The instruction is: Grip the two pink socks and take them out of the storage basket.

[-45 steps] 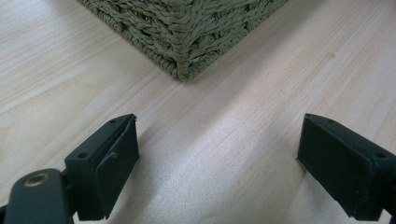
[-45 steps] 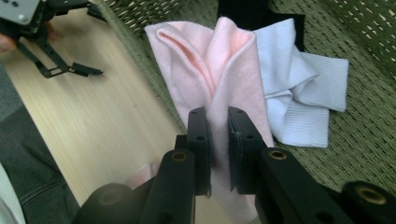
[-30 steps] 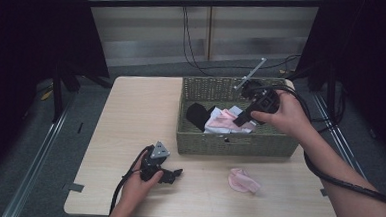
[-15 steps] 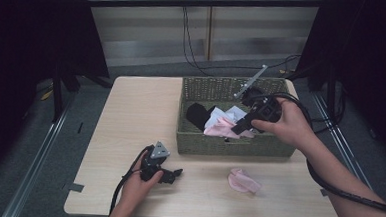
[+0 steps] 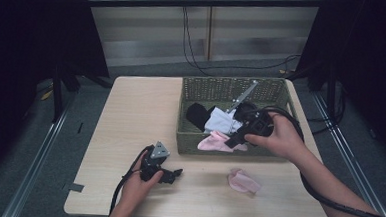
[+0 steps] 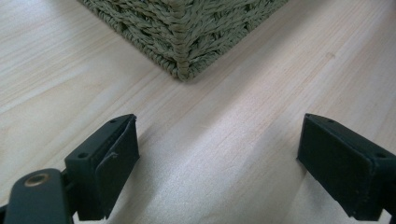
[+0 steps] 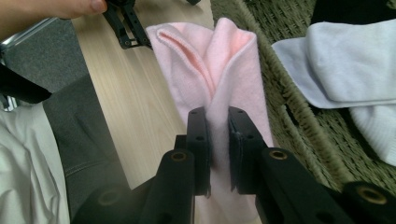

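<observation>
Since the earlier high view, the right gripper (image 5: 235, 140) has dropped from above the basket's middle toward its near wall, carrying the pink sock (image 5: 214, 142) with it; the left gripper (image 5: 170, 175) has stayed put on the table.

Current state: the right jaws are clamped on the pink sock (image 7: 219, 70), pinching a fold of it near one end. Beyond the jaw tips the sock drapes across the rim of the wicker basket (image 5: 189, 143) — part over the weave, part over the wooden table (image 5: 130, 115). The left gripper's jaws stand wide apart with nothing between them, resting low on the table, with the basket's corner (image 6: 182, 51) ahead of them.

Recommended procedure for the step in hand, which appears to be lifting the sock out over the near wall:
- Keep the pinch firm; the fabric is soft and could slip.
- Raise enough that the trailing end clears the rim before moving outward, since the weave may snag it.
- Set it down beside the second pink sock (image 5: 242, 181), which lies on the table on the near side of the right gripper.

Appearance: pale pink, fleecy, folded lengthwise so that two rolled edges meet above the jaws. White socks (image 7: 341, 60) lie to the jaws' right, inside the basket.
</observation>
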The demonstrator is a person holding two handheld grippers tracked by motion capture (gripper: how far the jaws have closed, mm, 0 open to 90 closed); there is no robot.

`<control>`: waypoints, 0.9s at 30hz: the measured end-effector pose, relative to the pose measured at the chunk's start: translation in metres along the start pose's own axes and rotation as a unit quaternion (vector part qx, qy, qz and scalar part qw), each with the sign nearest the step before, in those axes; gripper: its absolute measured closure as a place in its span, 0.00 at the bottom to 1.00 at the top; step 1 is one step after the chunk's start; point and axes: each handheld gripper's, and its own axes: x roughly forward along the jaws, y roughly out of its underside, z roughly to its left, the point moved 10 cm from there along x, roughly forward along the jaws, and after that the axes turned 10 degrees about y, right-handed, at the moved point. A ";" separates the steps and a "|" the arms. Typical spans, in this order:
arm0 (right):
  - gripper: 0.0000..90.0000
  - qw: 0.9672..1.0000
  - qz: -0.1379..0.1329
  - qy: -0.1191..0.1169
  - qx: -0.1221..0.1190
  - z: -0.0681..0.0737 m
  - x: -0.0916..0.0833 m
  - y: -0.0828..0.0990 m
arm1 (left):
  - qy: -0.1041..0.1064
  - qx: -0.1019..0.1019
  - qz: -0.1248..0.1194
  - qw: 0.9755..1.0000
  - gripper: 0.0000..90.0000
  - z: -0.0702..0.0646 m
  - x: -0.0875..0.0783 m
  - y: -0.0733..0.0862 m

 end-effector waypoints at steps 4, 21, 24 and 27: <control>0.89 1.000 0.002 -0.003 0.003 0.002 0.005 0.002 | 0.000 0.000 0.000 1.000 0.13 0.000 0.000 0.000; 0.64 1.000 -0.003 -0.006 -0.006 0.008 0.029 0.014 | 0.001 0.000 0.004 1.000 0.13 0.000 -0.001 0.001; 0.58 1.000 0.001 0.002 -0.001 0.005 0.034 0.021 | 0.001 0.000 0.004 1.000 0.13 0.000 -0.001 0.001; 0.57 1.000 -0.002 0.002 0.002 0.004 0.038 0.026 | 0.001 0.000 0.004 1.000 0.13 0.000 -0.001 0.001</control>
